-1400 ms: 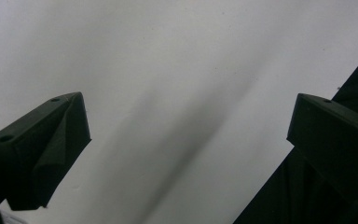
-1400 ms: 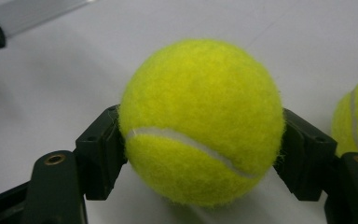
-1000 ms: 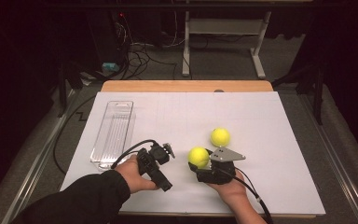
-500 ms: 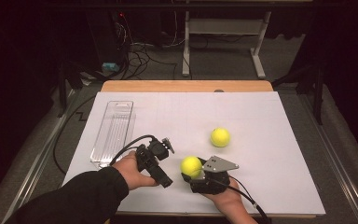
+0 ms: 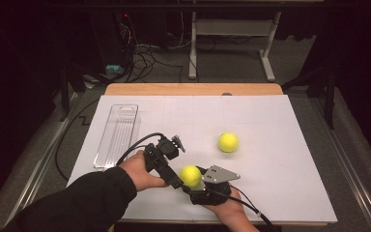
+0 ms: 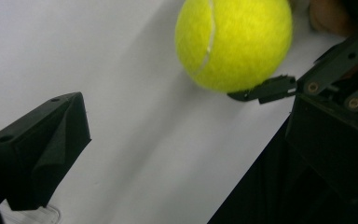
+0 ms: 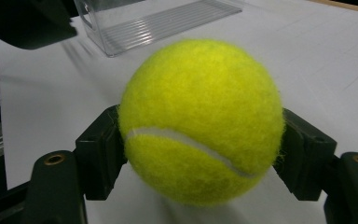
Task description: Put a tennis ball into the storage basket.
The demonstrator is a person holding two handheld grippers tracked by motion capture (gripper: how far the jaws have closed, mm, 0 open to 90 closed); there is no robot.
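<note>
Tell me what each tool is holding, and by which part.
The right tool clamps a tennis ball across its middle, one jaw on each side. The left tool holds nothing.

two tennis balls [image 5: 190,175] [image 5: 228,142], one clear tray [image 5: 116,136]

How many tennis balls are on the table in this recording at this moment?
2. One tennis ball sits clamped in the right hand-held gripper near the front edge of the table; the other tennis ball lies free on the white sheet, farther back and to the right.
</note>
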